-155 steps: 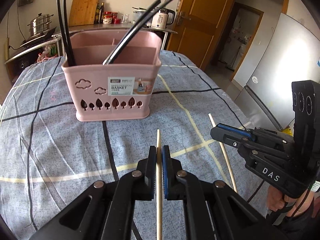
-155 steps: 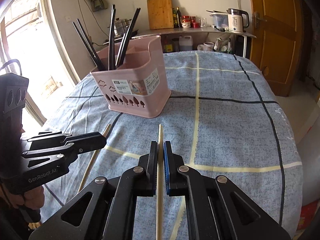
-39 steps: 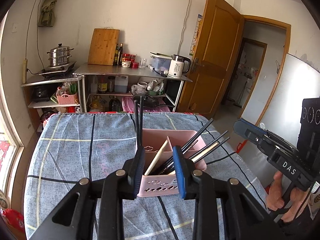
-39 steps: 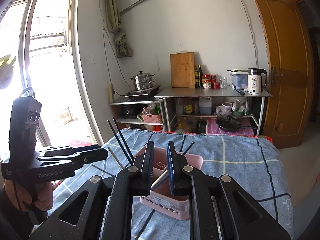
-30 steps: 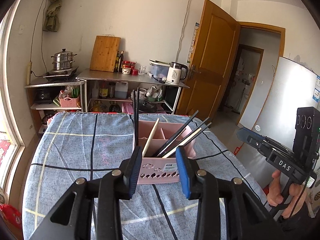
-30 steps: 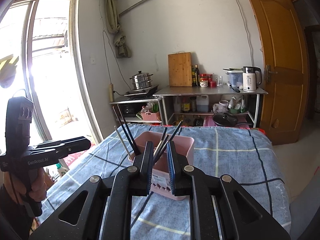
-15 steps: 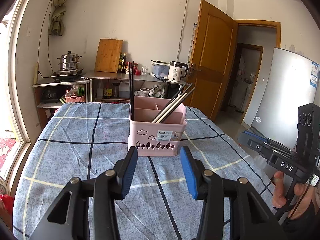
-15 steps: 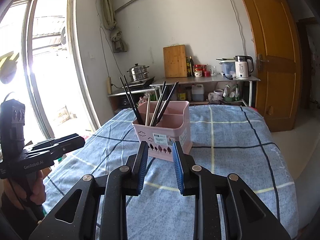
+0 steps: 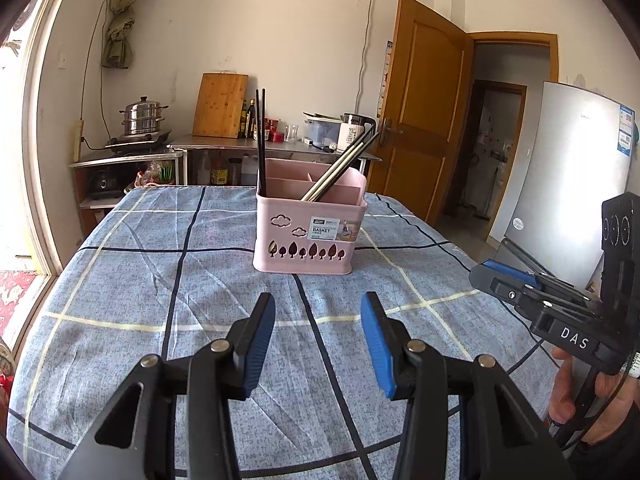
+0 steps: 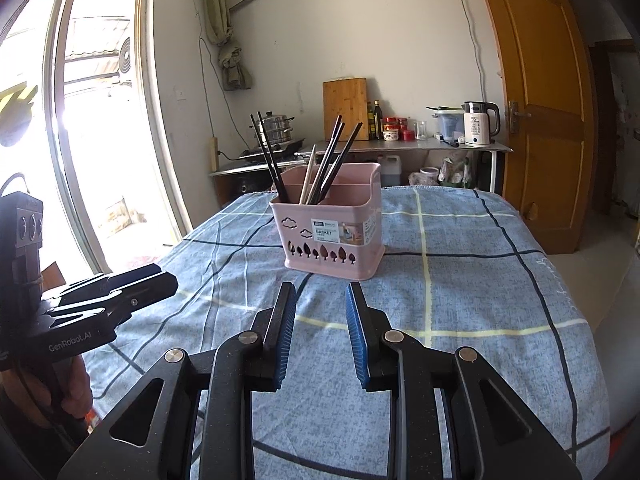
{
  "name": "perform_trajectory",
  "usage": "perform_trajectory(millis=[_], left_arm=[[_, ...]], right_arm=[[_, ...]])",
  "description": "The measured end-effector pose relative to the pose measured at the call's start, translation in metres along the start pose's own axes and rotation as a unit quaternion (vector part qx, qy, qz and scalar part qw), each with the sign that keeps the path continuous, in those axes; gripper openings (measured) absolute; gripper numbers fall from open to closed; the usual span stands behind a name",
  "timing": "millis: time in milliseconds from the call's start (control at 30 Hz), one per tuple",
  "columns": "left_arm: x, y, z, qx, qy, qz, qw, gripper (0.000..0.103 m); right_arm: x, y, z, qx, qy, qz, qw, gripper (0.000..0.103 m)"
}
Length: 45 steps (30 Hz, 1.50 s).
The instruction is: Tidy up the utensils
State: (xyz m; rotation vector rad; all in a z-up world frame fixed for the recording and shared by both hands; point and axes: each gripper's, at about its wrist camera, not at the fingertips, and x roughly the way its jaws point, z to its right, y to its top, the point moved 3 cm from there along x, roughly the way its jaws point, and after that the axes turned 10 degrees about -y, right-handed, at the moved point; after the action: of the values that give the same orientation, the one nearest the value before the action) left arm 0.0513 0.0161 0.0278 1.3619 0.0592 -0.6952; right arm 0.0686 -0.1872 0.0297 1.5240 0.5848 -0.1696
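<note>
— Both grippers have drawn back from the pink basket (image 9: 310, 228) since the chopsticks went in. From the left wrist?

— Left gripper (image 9: 318, 312) hovers over the checked cloth (image 9: 160, 288), jaws just opened, empty; basket stands ahead, well apart. Two black chopsticks (image 9: 261, 140) upright, others leaning.

— From the right wrist?

— Right gripper (image 10: 320, 300), jaws just parted, empty, faces the basket (image 10: 332, 236). One pale chopstick (image 10: 308, 178) among about five black ones.
</note>
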Motion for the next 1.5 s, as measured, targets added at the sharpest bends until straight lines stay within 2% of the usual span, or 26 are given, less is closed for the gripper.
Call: perform_trajectory(millis=[300,733,1500], left_arm=[[0.001,-0.012,0.006,0.008,0.015,-0.003,0.9999,0.047],[0.005,-0.016,0.008,0.011,0.017,0.005,0.9998,0.047],[0.009,-0.019,0.009,0.011,0.024,0.0,0.9997,0.047]], right_arm=[[0.003,-0.013,-0.004,-0.015,-0.015,-0.007,1.0,0.027],[0.002,-0.02,-0.005,-0.017,-0.026,-0.004,1.0,0.027],[0.0,-0.018,-0.005,-0.02,-0.033,0.003,0.999,0.027]])
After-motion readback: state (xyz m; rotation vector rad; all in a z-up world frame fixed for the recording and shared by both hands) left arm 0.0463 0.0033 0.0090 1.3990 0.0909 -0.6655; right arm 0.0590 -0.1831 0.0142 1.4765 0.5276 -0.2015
